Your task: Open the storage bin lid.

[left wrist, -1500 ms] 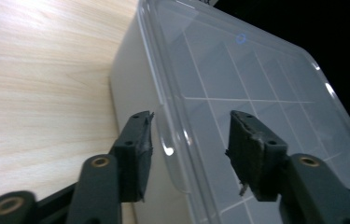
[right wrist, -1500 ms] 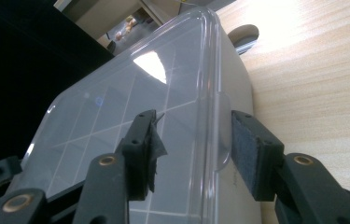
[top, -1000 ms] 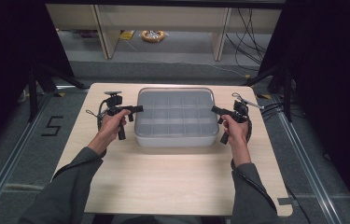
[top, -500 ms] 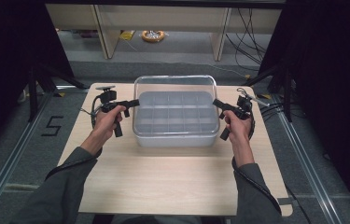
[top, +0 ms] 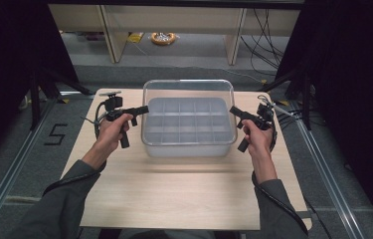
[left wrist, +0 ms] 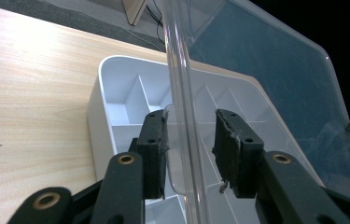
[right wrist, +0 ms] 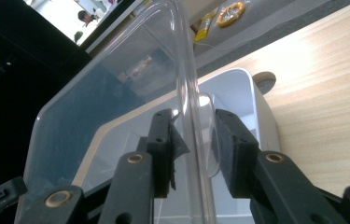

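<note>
From above, I've got the clear lid (top: 189, 89) raised over the white divided tray (top: 188, 122) on the worktop (top: 174, 194), left gripper (top: 143, 109) and right gripper (top: 233, 110) at its ends. Left gripper view: my fingers (left wrist: 154, 154) are clenched on the lid's edge. Right gripper view: same deal, fingers (right wrist: 231, 149) pinching the rim.

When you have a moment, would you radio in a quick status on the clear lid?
Left tool and right tool both shut on clear lid edges. Lid raised above white divided tray. Nothing in the way.
</note>
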### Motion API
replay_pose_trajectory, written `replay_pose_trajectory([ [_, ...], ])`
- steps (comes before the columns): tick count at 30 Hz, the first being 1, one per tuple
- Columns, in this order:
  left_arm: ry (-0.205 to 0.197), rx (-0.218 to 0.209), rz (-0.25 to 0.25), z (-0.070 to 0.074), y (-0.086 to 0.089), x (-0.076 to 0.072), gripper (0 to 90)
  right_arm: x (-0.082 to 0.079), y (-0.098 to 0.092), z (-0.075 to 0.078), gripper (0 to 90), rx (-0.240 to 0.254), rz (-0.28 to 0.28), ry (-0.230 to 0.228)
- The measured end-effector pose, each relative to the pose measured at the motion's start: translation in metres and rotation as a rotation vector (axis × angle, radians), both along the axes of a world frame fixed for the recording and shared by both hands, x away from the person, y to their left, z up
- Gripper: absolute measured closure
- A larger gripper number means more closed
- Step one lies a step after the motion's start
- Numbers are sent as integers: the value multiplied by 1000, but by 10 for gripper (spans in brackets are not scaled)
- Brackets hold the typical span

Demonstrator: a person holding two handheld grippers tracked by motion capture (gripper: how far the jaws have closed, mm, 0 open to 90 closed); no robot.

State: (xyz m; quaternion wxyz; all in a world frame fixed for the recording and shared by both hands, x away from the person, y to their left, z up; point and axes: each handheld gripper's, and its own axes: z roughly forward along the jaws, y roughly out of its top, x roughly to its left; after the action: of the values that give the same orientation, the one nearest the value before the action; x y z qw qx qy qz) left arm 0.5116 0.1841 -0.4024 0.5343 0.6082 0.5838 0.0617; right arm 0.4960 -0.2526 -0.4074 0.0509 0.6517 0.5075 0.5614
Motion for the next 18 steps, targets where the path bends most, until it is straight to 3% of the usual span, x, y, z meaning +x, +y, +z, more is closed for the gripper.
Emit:
replay_pose_trajectory([
  [4,-18,4,-12,0,-2,-11,636,-9,-2,0,693,9,5,-4],
  [5,-19,8,-15,0,-2,-14,636,-10,-4,0,693,-14,-1,-26],
  [7,-19,1,-12,0,-2,-16,635,-15,-4,1,693,1,3,-4],
  [8,-23,-6,-13,0,-2,-19,635,-16,-6,0,695,-31,7,-33],
  [9,-23,-6,-13,0,-2,-19,634,-16,-6,0,695,-31,7,-33],
  [10,-30,-6,-17,1,-2,-24,633,-21,-3,3,697,13,-5,-20],
  [18,-38,3,-37,-3,0,-43,631,-43,-3,3,698,12,2,-27],
])
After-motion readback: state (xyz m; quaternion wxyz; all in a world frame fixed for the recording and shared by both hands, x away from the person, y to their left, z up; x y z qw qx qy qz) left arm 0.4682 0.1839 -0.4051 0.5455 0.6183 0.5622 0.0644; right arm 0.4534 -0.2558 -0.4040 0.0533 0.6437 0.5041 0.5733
